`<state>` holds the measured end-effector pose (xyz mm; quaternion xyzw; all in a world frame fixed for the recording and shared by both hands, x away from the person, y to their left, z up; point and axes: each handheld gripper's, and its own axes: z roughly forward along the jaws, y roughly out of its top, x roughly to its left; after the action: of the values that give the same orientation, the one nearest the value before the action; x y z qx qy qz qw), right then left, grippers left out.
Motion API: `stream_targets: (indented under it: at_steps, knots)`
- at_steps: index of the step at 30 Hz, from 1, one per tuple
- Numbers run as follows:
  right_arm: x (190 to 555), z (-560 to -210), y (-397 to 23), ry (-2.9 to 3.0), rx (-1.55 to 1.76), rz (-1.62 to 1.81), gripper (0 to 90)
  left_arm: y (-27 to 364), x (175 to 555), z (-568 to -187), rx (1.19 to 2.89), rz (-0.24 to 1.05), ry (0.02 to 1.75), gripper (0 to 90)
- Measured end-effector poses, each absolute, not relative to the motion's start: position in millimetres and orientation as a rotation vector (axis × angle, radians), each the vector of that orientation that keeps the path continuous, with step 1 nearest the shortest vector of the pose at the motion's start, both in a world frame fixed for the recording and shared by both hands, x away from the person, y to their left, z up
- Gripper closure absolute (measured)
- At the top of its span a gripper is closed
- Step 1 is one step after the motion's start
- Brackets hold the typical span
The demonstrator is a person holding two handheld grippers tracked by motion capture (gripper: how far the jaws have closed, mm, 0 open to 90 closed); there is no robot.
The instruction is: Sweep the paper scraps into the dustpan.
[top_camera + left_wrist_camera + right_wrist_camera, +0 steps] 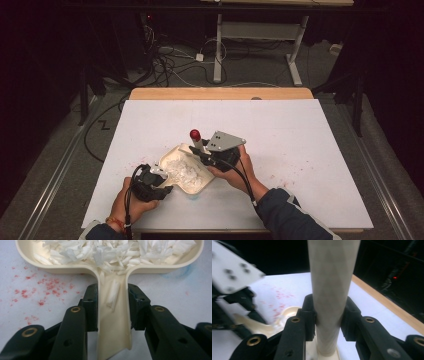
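On the white table, the left hand-held gripper clamps the handle of a cream dustpan holding white shreds. The right hand-held gripper grips a red-tipped brush handle upright over it.

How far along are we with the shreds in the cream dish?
Done: white shreds already fill the cream dish. In hand: the left gripper clamps the dish's handle, and the right gripper grips the red-topped pestle, standing upright in the dish. What is left cannot be told.
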<state>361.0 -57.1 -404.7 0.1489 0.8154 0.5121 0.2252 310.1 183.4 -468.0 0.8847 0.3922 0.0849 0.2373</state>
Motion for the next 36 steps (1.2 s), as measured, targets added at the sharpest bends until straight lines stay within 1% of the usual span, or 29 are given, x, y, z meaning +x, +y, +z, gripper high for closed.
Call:
stream_targets:
  at_steps: [10, 15, 19, 23, 29, 33, 36]
  knots:
    - [344.3, -369.6, -86.4, 2.164, 0.382, 1.523, 70.7, 181.8, 308.9, -467.8, 2.435, 0.237, 1.069, 63.4]
    - [341.0, -362.2, -110.8, 2.115, 0.443, 1.510, 70.6, 177.4, 303.7, -466.9, 2.469, 0.241, 1.039, 63.4]
    - [343.3, -367.3, -126.2, 2.097, 0.503, 1.477, 70.6, 177.8, 304.4, -466.7, 2.465, 0.235, 1.045, 63.4]
    - [351.9, -379.8, -128.9, 2.073, 0.556, 1.392, 70.6, 177.1, 303.0, -465.6, 2.470, 0.229, 1.049, 63.4]
    - [365.0, -404.3, -114.0, 2.082, 0.589, 1.332, 70.7, 174.1, 300.8, -464.5, 2.497, 0.241, 1.034, 63.5]
    - [359.8, -406.4, -101.3, 2.114, 0.569, 1.360, 70.6, 174.3, 298.4, -463.7, 2.495, 0.232, 1.036, 63.4]
    - [348.8, -407.1, -91.4, 2.156, 0.541, 1.382, 70.4, 175.2, 296.7, -463.9, 2.485, 0.231, 1.042, 63.4]
